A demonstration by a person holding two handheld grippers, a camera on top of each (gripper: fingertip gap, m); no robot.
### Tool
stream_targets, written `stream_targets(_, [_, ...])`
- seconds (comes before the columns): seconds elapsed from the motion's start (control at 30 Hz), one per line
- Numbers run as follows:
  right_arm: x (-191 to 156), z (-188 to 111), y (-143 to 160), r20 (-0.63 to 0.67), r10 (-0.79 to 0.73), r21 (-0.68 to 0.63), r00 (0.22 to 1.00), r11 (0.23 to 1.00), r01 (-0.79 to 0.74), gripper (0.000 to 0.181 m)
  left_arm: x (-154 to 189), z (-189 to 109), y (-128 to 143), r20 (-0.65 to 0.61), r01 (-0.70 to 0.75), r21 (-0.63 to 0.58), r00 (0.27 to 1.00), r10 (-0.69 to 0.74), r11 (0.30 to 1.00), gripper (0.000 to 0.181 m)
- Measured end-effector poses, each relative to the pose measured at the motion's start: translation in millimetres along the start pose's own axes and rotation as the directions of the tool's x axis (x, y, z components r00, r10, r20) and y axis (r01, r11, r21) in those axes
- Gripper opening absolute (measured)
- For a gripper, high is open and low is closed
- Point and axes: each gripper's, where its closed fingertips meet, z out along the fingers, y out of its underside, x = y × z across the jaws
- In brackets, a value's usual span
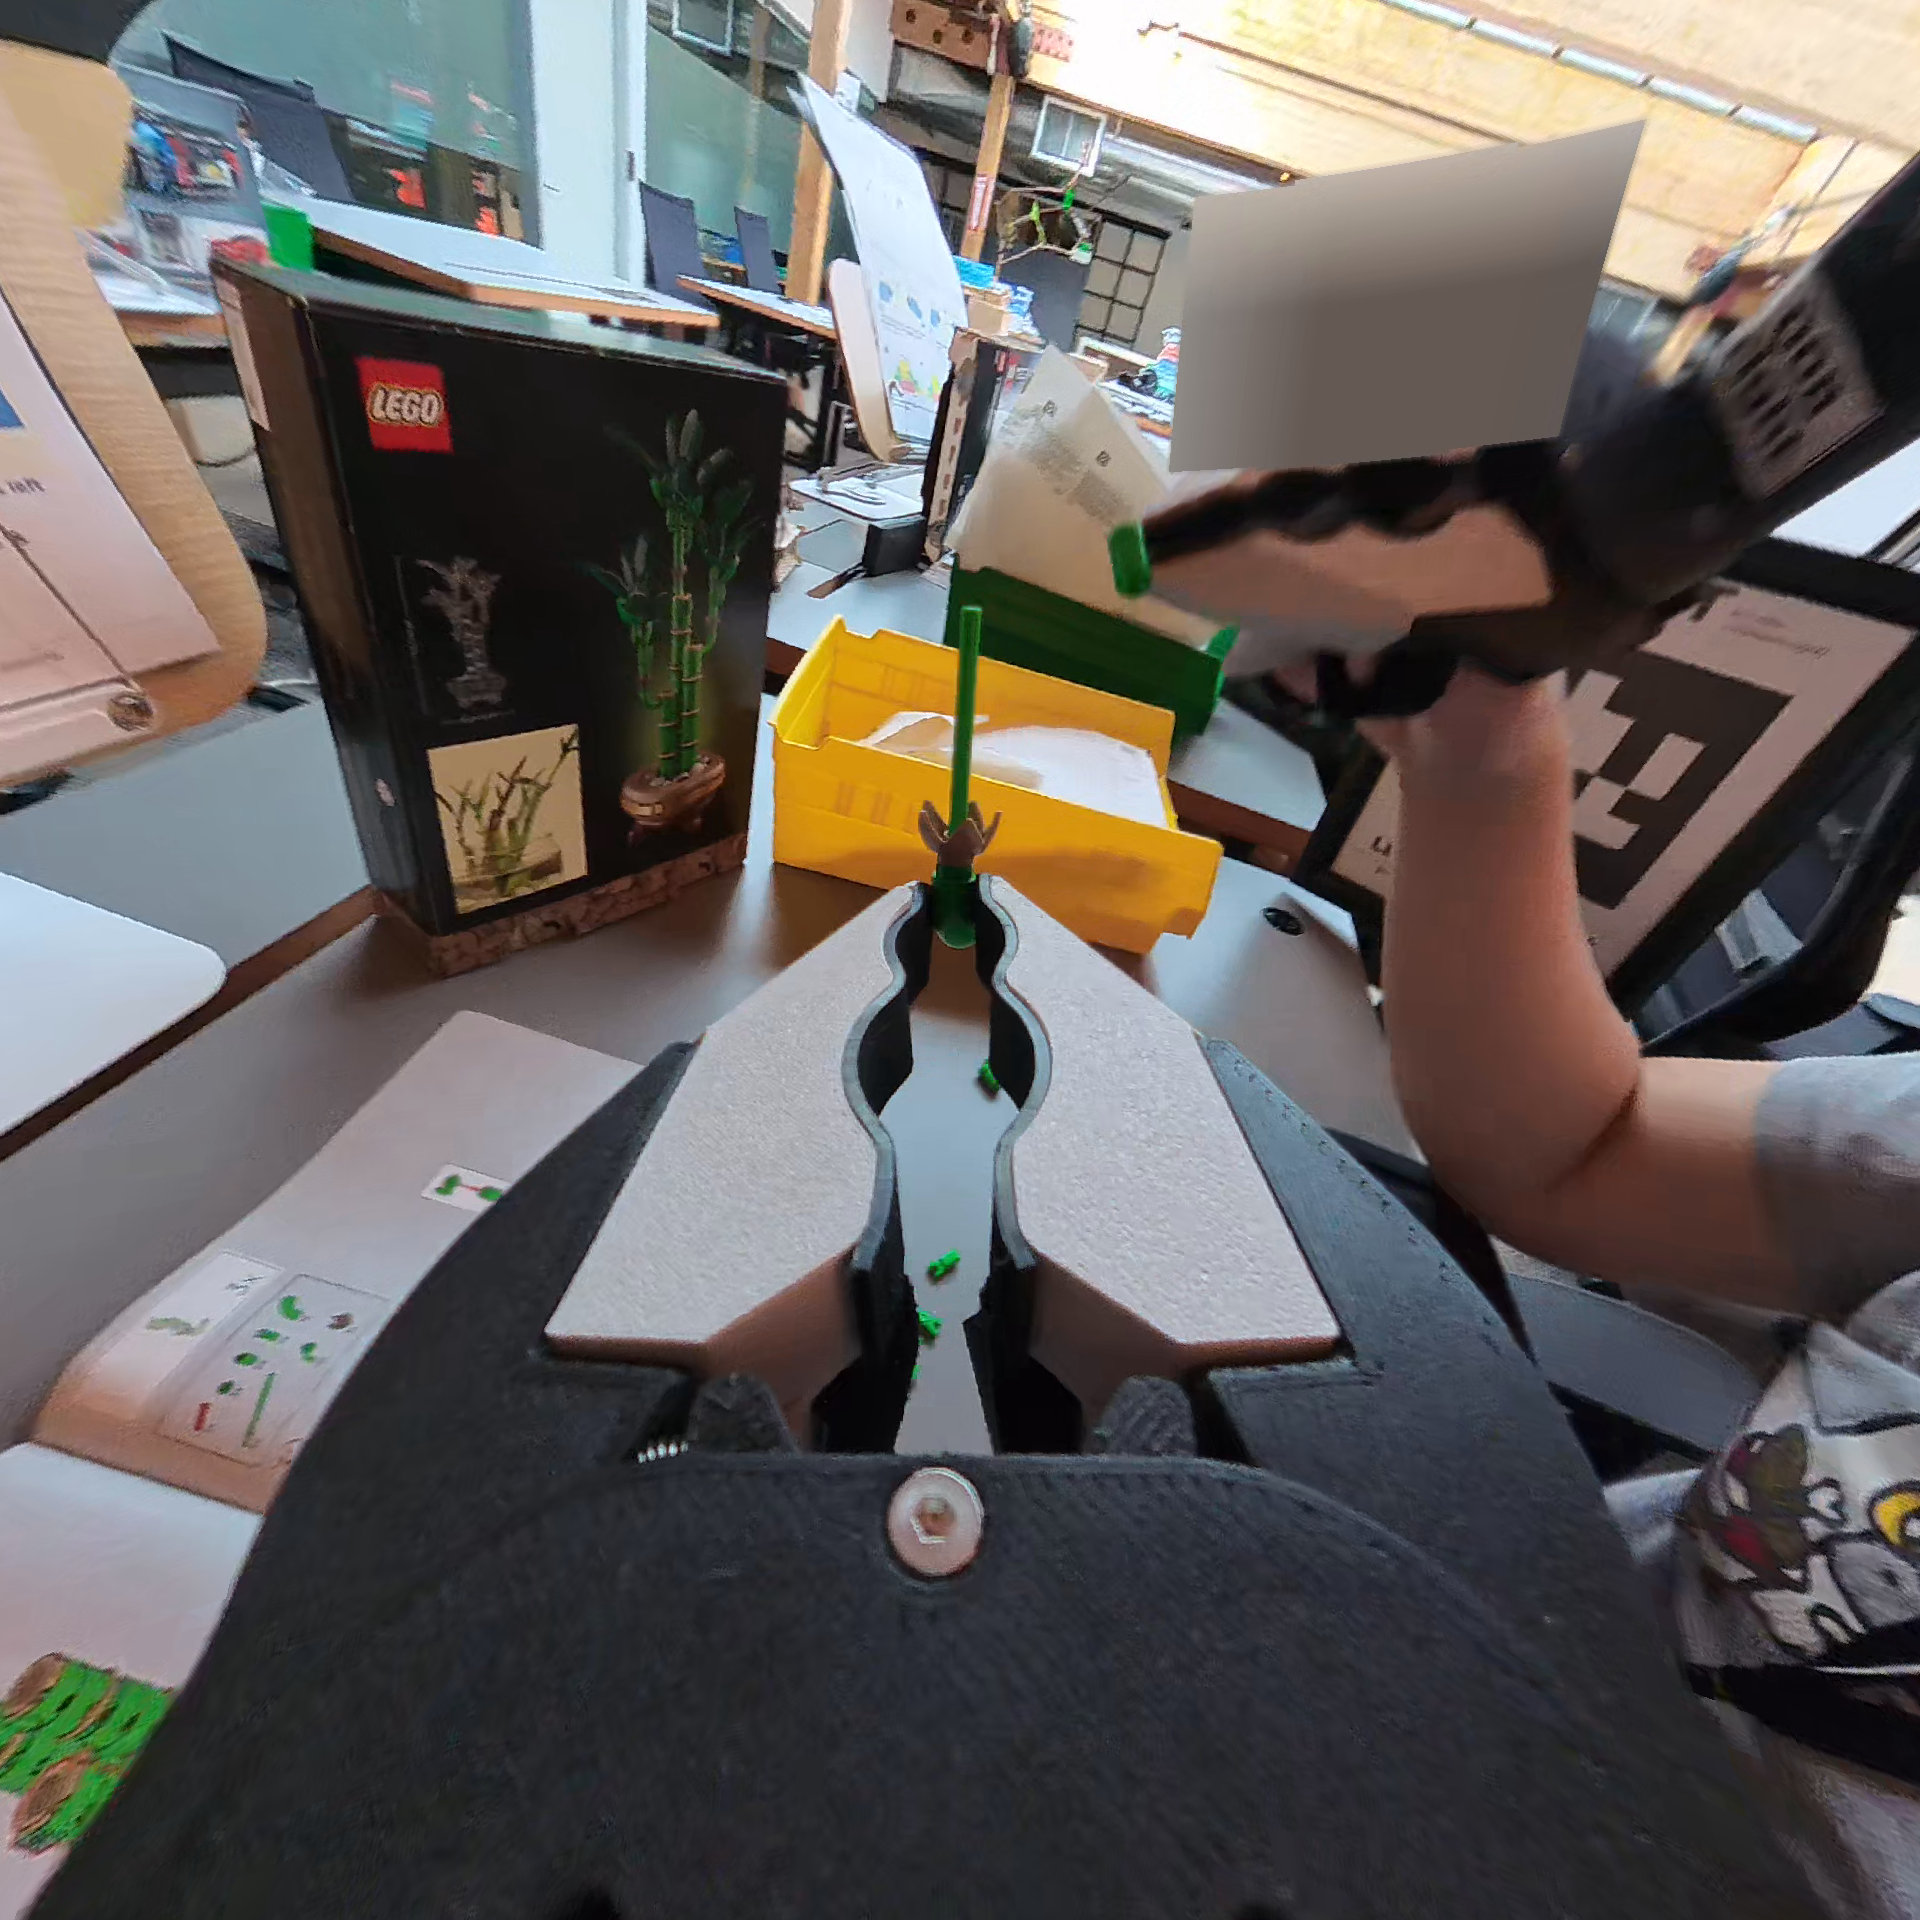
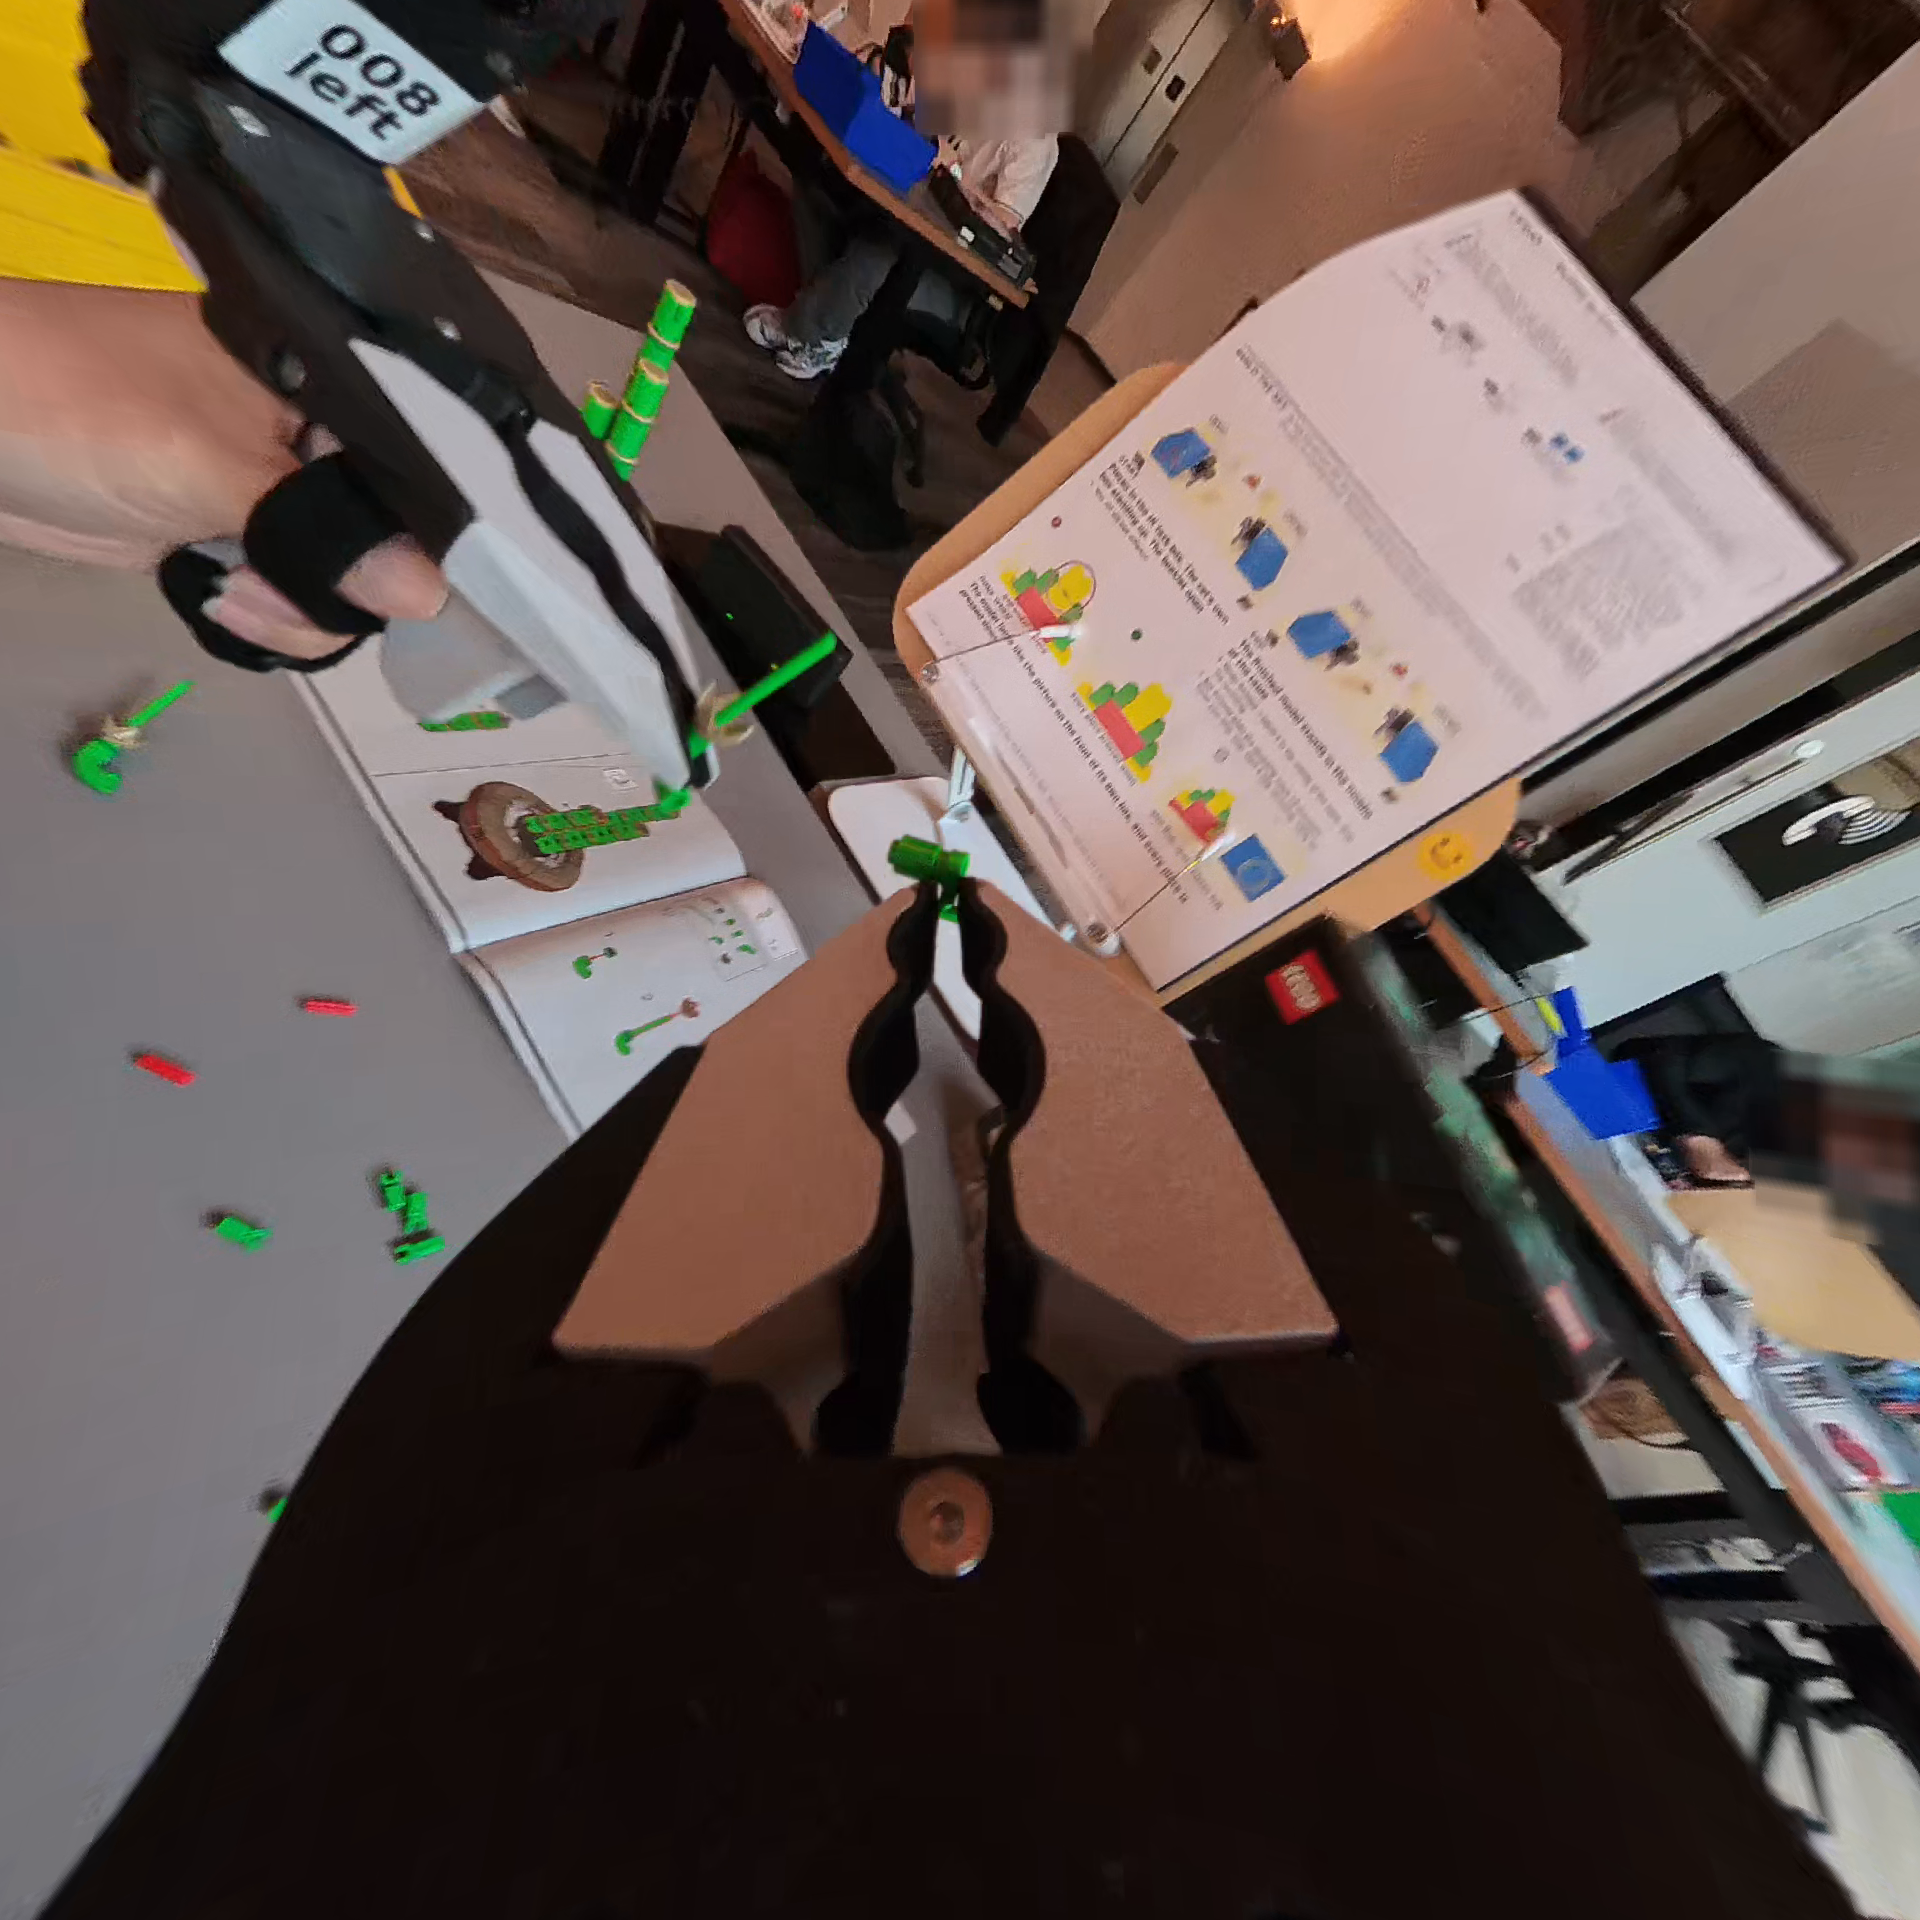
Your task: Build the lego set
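Observation:
My left gripper is shut on a green stalk piece, a thin upright rod with a brown leaf collar near its base, held above the table. It also shows in the right wrist view, held by the left gripper. My right gripper is shut on a small green cylinder piece. In the left wrist view that right gripper holds the cylinder up and to the right of the rod's top, apart from it.
The set's black box stands at the back left, with a yellow bin and a green bin behind. An open instruction booklet lies on the table. Loose green pieces, red pins, a second stalk and stacked bamboo segments lie about.

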Motion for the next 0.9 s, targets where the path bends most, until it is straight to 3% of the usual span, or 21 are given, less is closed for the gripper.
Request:
stream_targets(0.17, [-3.5, 28.3, -21.0, 0.010, -0.067, -0.014, 0.998, 0.998, 0.067, 0.004, -0.3, -0.2, 4.1, 0.048, -0.050, -0.053, 0.997, 0.052, 0.997, 0.006])
stream_targets(0.27, [-7.9, 38.4, -16.6, 0.017, -0.118, -0.016, 0.993, 0.993, 0.118, 0.004, 4.6, 0.7, 5.6, 0.018, -0.026, -0.068, 0.999, 0.027, 0.997, 0.006])
stream_targets(0.9, [-27.5, 40.0, -6.8, 0.100, -0.198, 0.001, 0.975, 0.980, 0.199, 0.003, 3.4, 2.8, 27.5, 0.028, 0.032, -0.223, 0.999, -0.026, 0.974, 0.006])
